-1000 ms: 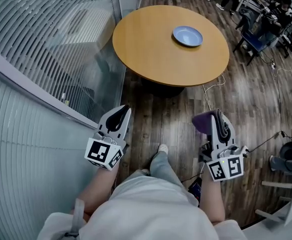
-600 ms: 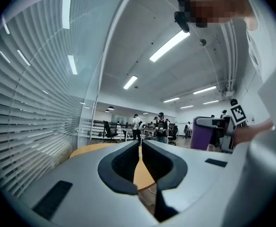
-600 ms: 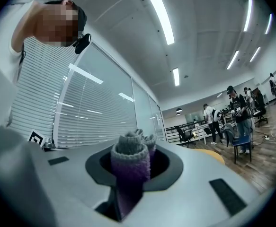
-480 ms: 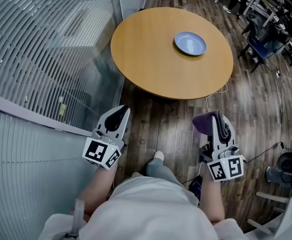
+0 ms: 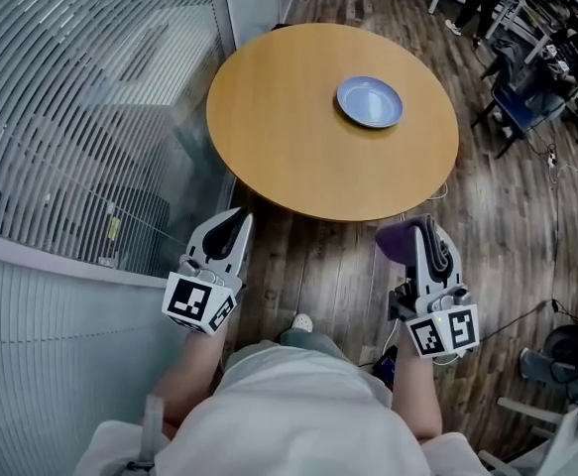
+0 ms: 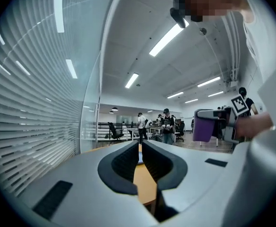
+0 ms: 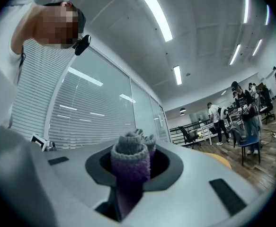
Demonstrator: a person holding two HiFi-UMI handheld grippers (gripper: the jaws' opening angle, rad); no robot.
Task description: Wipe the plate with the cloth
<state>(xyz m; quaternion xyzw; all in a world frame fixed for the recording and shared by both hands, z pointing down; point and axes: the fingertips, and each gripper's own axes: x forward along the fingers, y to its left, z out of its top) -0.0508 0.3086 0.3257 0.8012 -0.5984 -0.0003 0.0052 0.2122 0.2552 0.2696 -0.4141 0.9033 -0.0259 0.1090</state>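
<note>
Stood on a dark plank floor (image 5: 318,266), just short of a round wooden surface (image 5: 298,137). Held the left gripper (image 5: 234,218) low at the left side, pointing level, the jaws drawn almost together with nothing between them. Held the right gripper (image 5: 427,228) low at the right side, the jaws pressed on a purple cloth (image 5: 400,241), its folded grey-edged end sticking out past the tips. Had both grippers well apart from the surface. Saw a pale blue plate (image 5: 370,101) lying on the far right part of the surface. Had a glass wall with blinds (image 5: 90,97) along the left.
</note>
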